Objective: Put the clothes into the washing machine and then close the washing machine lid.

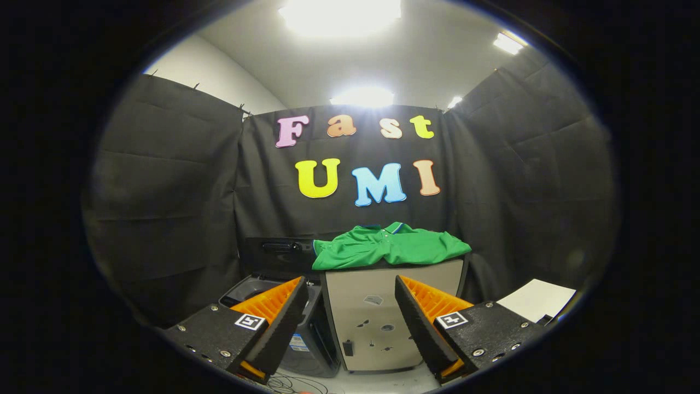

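Green clothes (389,246) lay draped over a beige cabinet (383,312), beyond the gripper (350,317), whose fingers stood wide apart (holding nothing). Left of the cabinet sat the washing machine (257,290), lid raised.

Bright ceiling panels (340,13) overhead blow out to pure white, with a second glare patch (362,97) just above the back curtain (350,164). The dark cloth soaks up the light, so the booth looks dim low down. The green shirt (389,246) is evenly lit and sharp. Fisheye bending curves the walls, and the rim goes soft and dark. The spread fingers (284,323) look crisp.
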Demonstrator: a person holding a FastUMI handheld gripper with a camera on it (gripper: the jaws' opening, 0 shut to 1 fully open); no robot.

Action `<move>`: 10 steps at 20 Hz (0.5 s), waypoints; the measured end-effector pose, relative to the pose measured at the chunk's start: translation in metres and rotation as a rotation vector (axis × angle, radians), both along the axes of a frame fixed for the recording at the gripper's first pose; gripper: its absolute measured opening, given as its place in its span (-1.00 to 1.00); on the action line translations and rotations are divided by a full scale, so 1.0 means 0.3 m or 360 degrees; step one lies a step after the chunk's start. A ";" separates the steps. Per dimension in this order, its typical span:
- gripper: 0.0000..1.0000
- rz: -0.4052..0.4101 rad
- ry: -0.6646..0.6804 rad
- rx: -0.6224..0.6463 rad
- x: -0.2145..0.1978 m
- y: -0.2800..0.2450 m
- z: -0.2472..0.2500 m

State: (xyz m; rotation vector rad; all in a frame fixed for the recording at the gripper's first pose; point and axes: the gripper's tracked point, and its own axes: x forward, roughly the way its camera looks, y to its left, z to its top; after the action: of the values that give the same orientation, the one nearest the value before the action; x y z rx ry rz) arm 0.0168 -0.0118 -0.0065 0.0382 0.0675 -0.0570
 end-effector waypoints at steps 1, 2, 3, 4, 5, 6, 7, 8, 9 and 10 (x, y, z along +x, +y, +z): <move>0.95 -0.0007 -0.0006 0.0005 0.013 -0.008 0.009; 0.95 -0.0012 -0.0009 0.0007 0.030 -0.017 0.021; 0.95 -0.0020 -0.0012 0.0002 0.068 -0.030 0.034; 0.95 -0.0024 -0.0009 -0.0004 0.100 -0.040 0.048; 0.95 -0.0033 -0.0003 -0.0017 0.133 -0.051 0.056; 0.95 -0.0041 0.0007 -0.0029 0.158 -0.063 0.067; 0.95 -0.0047 0.0013 -0.0039 0.179 -0.067 0.074; 0.95 -0.0052 0.0026 -0.0042 0.209 -0.078 0.077; 0.95 -0.0066 0.0044 -0.0045 0.237 -0.095 0.074; 0.95 -0.0078 0.0063 -0.0046 0.272 -0.114 0.075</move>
State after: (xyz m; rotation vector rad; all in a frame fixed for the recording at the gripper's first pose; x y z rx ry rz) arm 0.0983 -0.0460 0.0161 0.0100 0.1051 -0.1078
